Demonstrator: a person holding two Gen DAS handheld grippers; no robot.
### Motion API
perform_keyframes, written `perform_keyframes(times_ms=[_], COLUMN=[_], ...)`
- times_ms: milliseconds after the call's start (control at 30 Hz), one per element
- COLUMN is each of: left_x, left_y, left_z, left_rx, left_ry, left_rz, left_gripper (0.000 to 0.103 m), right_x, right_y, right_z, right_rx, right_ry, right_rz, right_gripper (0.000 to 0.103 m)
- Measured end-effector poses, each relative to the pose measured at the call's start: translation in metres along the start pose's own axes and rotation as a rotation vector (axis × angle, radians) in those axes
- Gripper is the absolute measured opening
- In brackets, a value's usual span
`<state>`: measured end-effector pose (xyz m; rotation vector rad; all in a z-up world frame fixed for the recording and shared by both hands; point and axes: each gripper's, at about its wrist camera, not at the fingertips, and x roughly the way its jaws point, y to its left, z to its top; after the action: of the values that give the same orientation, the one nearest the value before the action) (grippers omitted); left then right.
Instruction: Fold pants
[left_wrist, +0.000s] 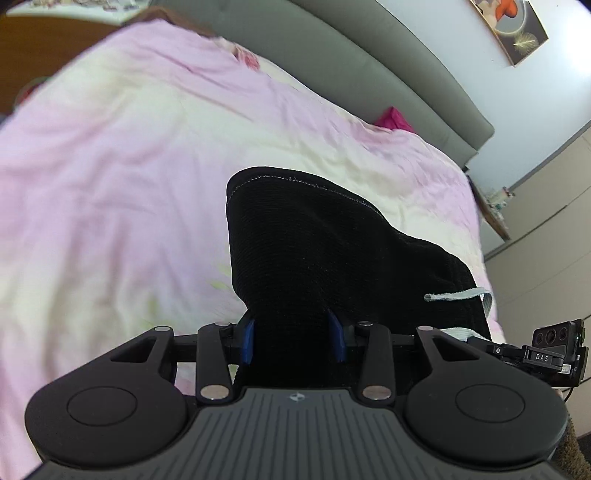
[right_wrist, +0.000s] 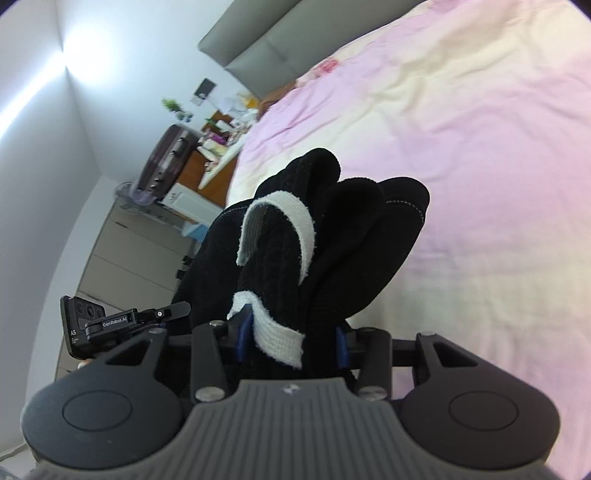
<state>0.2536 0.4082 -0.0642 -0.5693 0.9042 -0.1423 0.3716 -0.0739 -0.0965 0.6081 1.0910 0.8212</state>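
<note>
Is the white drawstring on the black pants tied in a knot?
No. The white drawstring hangs loose and untied over the black pants.

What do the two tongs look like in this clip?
Both left tongs and right tongs match: matte black linkage arms with silver pivot pins, blue pads on the fingers, round black side housings and a ribbed grey body with a small logo. A side-mounted black module reads "DAS" on the left, "GenRobot.AI" on the right.

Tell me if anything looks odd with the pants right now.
The black pants hang bunched between the left gripper and right gripper, not flat on the pink bedsheet. The white drawstring dangles loose across the fabric.
</note>
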Motion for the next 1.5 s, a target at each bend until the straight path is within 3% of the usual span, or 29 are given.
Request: perform_keyframes(times_ms=[133,333,567,733,833,933,1067,1167,1233,1367,1433,1500], left_x=[-0.018,-0.001,0.049,0.068,0.071,0.069,0.047,0.020,0.005,-0.012,-0.010,-0.003], left_y=[0.033,0.097,0.159,0.189,0.199,0.192,0.172,0.148,0.131,0.103,0.098,0.103], left_z=[0.028,0.040,0.033,0.016,0.010,0.009,0.005,-0.012,-0.028,-0.064,-0.082,-0.097], left_rx=[0.017,-0.027,-0.055,-0.062,-0.080,-0.057,0.015,0.131,0.206,0.321,0.357,0.361], left_ry=[-0.012,-0.004,0.060,0.079,0.080,0.067,0.035,0.007,-0.015,-0.074,-0.072,-0.043], left_rz=[0.078,0.109,0.114,0.126,0.103,0.143,0.217,0.274,0.314,0.357,0.388,0.411], left_gripper=[0.044,0.044,0.043,0.044,0.048,0.057,0.061,0.061,0.057,0.048,0.038,0.035], right_x=[0.067,0.151,0.220,0.245,0.256,0.265,0.260,0.239,0.223,0.208,0.212,0.225], right_y=[0.029,0.041,0.016,-0.018,-0.040,-0.051,-0.025,0.001,0.025,0.074,0.088,0.093], right_z=[0.011,0.011,-0.003,-0.022,-0.032,-0.036,-0.026,-0.024,-0.029,-0.055,-0.070,-0.084], right_rx=[-0.003,0.015,0.044,0.084,0.126,0.183,0.076,-0.068,-0.188,-0.448,-0.523,-0.583], right_ry=[0.016,0.035,0.075,0.118,0.138,0.135,0.145,0.084,0.021,-0.062,-0.067,-0.035], right_rz=[0.063,0.079,0.018,-0.005,-0.054,-0.084,-0.173,-0.251,-0.313,-0.403,-0.391,-0.395], right_gripper=[0.040,0.040,0.040,0.040,0.043,0.051,0.063,0.063,0.059,0.039,0.036,0.035])
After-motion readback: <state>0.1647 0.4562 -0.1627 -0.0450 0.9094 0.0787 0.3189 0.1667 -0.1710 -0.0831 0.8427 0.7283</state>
